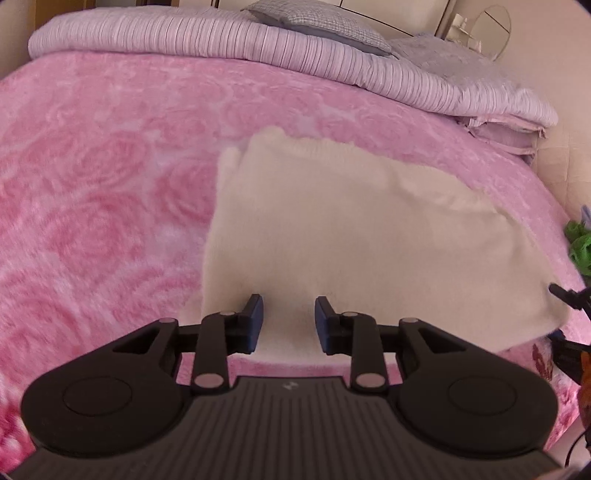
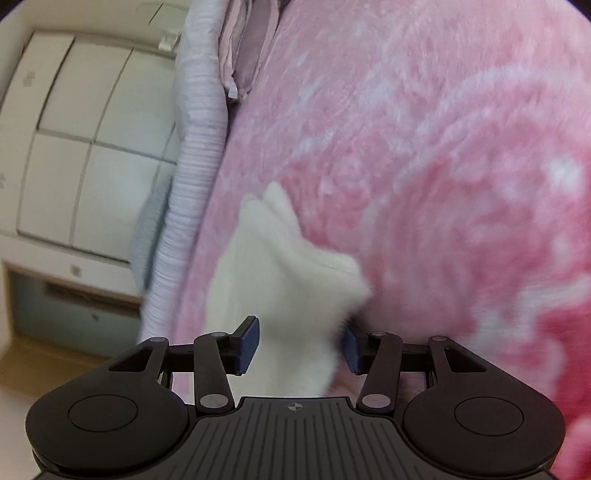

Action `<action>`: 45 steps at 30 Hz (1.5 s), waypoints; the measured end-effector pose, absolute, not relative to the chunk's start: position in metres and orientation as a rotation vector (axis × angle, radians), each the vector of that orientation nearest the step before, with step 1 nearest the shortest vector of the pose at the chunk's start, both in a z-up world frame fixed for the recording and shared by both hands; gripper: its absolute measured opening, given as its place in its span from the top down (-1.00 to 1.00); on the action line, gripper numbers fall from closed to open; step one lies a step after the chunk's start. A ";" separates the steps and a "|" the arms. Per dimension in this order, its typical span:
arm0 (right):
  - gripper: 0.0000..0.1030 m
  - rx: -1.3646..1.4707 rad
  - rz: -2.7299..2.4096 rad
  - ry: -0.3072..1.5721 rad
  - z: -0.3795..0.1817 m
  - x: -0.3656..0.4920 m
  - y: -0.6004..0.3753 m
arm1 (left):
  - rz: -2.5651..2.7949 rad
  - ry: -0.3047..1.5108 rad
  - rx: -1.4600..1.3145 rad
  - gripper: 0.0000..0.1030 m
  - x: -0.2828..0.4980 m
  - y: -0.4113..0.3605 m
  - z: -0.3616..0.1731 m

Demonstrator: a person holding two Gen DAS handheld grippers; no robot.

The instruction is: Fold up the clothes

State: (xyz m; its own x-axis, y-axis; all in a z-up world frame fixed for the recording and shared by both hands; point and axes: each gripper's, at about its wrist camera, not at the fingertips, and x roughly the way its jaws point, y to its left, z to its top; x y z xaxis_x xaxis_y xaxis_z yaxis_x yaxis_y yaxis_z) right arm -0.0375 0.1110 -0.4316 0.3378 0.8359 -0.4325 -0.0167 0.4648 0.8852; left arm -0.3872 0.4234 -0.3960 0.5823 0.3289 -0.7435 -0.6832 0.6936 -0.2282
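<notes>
**Cream knit garment on the pink bed cover, seen from both grippers**

Left wrist view: my left gripper (image 1: 288,322) has its blue-padded fingers (image 1: 255,320) spread apart, gripping nothing; the near edge of the cream garment (image 1: 354,236) lies between and just beyond the tips. The garment is a pale, cream-white knit with a soft, slightly fuzzy surface. It lies flat in a roughly rectangular folded shape, with a ribbed band along its far edge and a small flap turned up at the far-left corner. Its right corner reaches toward the bed's edge, where the tip of my right gripper (image 1: 561,293) shows dark at the frame's side.

Right wrist view: my right gripper (image 2: 301,345) also has its fingers (image 2: 248,345) parted. A bunched part of the cream garment (image 2: 280,280) lies in the gap, covering part of the right pad, but I cannot tell whether either pad touches it.

Surroundings: the garment rests on a pink rose-patterned blanket (image 1: 110,206). A striped lilac duvet (image 1: 229,40) and a checked pillow (image 1: 325,26) lie at the far end. White cabinet doors (image 2: 74,147) stand beside the bed.
</notes>
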 end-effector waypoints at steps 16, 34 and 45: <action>0.81 -0.423 0.880 0.265 -0.336 -0.190 0.254 | 0.543 0.645 -0.734 0.57 -0.411 0.449 -0.404; -0.18 -0.543 1.313 0.276 -0.334 -0.258 0.230 | 0.423 0.467 -1.076 0.32 -0.438 0.456 -0.397; 0.00 0.701 0.844 1.211 -0.394 -0.093 0.192 | 0.280 0.389 -1.458 0.07 -0.374 0.482 -0.446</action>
State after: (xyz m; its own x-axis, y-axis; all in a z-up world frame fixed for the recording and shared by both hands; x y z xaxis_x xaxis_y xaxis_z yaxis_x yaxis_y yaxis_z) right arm -0.0929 0.1921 -0.3940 0.1323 0.8534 -0.5043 -0.1773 0.5209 0.8350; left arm -0.3743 0.4825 -0.4464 0.9059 -0.0494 -0.4205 -0.4146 0.0979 -0.9047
